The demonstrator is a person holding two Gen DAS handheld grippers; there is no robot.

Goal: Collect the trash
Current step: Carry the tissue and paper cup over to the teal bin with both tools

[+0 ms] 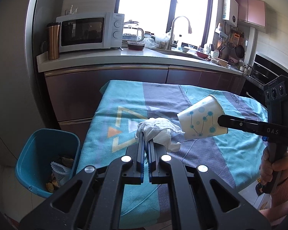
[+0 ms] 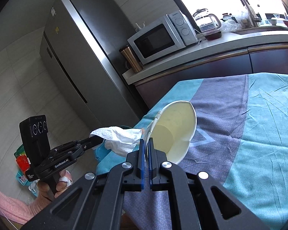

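My left gripper [image 1: 146,136] is shut on a crumpled white tissue [image 1: 159,132] and holds it above the teal and grey cloth of the table [image 1: 124,103]. My right gripper [image 2: 146,140] is shut on the rim of a white paper cup [image 2: 174,128] with blue dots, held tilted over the table. The cup also shows in the left wrist view [image 1: 200,119], just right of the tissue, with the right gripper [image 1: 220,119] on it. In the right wrist view the tissue [image 2: 121,136] hangs from the left gripper [image 2: 95,139], left of the cup.
A blue trash bin [image 1: 46,153] with trash inside stands on the floor left of the table. Behind the table runs a counter [image 1: 124,57] with a microwave [image 1: 90,31], a kettle and a sink. A grey fridge [image 2: 76,57] stands at the left.
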